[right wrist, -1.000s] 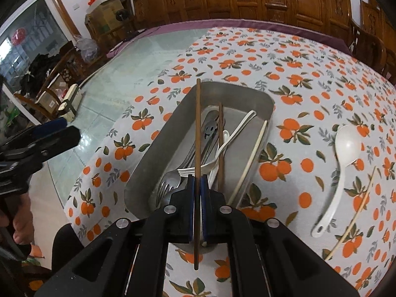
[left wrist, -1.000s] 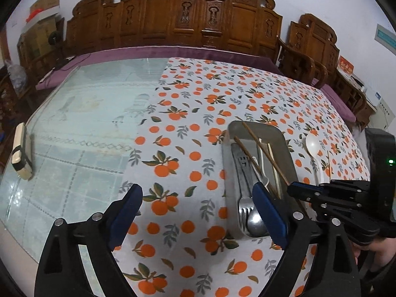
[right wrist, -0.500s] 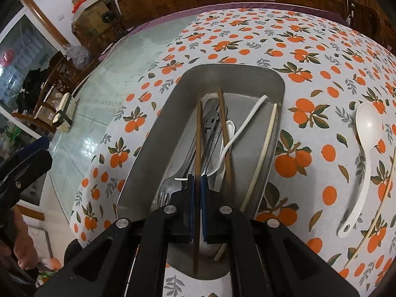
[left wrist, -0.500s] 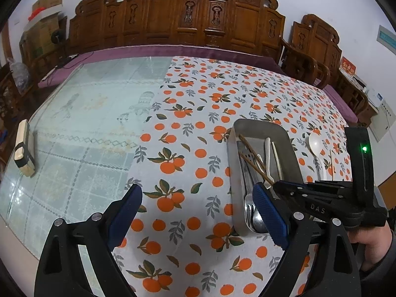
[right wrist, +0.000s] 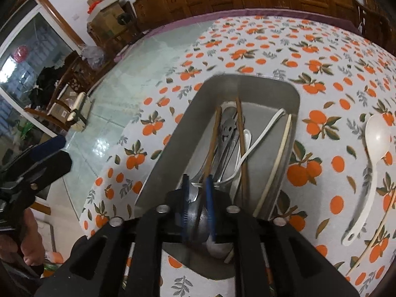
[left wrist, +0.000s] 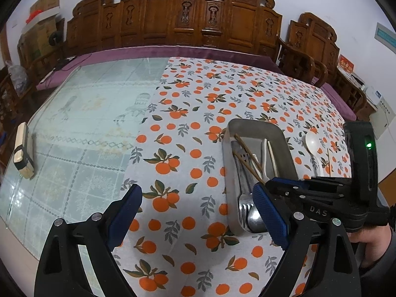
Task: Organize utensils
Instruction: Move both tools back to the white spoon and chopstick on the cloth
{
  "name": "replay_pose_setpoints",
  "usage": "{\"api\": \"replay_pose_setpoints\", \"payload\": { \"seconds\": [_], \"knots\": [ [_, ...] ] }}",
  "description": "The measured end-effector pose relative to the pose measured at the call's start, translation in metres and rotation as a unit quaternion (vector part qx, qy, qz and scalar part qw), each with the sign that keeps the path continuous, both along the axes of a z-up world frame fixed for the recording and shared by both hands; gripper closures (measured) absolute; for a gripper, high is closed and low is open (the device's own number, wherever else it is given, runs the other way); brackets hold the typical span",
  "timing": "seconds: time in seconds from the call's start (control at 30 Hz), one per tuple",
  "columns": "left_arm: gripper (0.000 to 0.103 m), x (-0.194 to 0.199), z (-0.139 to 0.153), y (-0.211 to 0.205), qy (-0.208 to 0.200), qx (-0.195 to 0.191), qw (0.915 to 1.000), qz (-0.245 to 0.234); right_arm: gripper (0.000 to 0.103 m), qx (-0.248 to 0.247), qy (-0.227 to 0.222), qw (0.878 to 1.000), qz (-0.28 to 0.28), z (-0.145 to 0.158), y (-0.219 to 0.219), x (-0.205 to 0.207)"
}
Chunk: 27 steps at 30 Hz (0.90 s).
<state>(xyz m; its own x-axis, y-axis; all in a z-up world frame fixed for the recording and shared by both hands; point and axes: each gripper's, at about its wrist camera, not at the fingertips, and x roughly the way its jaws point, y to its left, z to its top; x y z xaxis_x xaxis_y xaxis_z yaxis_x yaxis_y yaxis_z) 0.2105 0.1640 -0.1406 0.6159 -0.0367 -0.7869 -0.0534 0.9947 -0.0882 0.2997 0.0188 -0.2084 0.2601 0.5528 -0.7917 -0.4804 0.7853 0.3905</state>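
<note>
Brown wooden chopstick [right wrist: 212, 143] lies in the metal tray [right wrist: 173, 153], its near end between the right tool's [right wrist: 197, 180] opening jaws; left tool [left wrist: 198, 210] gapes empty over the counter [left wrist: 81, 123].

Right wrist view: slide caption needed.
Right gripper opening over metal tray, releasing brown chopstick; white spoon remains outside.

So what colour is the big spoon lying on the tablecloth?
White. The big spoon shows best in the right wrist view, beside the metal tray.
</note>
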Motion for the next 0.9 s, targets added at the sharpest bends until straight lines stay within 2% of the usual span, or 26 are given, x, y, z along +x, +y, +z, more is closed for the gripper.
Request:
{"api": "replay_pose_setpoints", "payload": {
  "seconds": [0.27,0.43,0.5,0.57,0.7,0.9],
  "knots": [
    [0.016,0.004,0.000,-0.014,0.003,-0.001,1.0000,-0.009,0.082,0.006,-0.015,1.000,0.006,0.010,-0.014,0.002],
    [0.016,0.006,-0.001,-0.026,0.004,0.000,0.9998,-0.018,0.082,-0.005,-0.047,0.999,-0.010,0.026,-0.043,-0.002],
    [0.016,0.009,-0.002,-0.034,0.005,0.001,0.9997,-0.024,0.067,-0.020,-0.068,0.997,-0.025,0.033,-0.065,-0.005],
    [0.016,0.010,-0.003,-0.043,0.005,0.000,0.9995,-0.032,0.063,-0.037,-0.085,0.995,-0.038,0.037,-0.083,-0.007],
    [0.016,0.015,-0.005,-0.063,0.005,-0.002,0.9989,-0.047,0.063,-0.082,-0.097,0.989,-0.071,0.028,-0.128,-0.006],
    [0.016,0.025,-0.009,-0.093,0.006,-0.004,0.9976,-0.068,0.063,-0.141,-0.066,0.981,-0.115,-0.011,-0.180,0.007]
  ]
}}
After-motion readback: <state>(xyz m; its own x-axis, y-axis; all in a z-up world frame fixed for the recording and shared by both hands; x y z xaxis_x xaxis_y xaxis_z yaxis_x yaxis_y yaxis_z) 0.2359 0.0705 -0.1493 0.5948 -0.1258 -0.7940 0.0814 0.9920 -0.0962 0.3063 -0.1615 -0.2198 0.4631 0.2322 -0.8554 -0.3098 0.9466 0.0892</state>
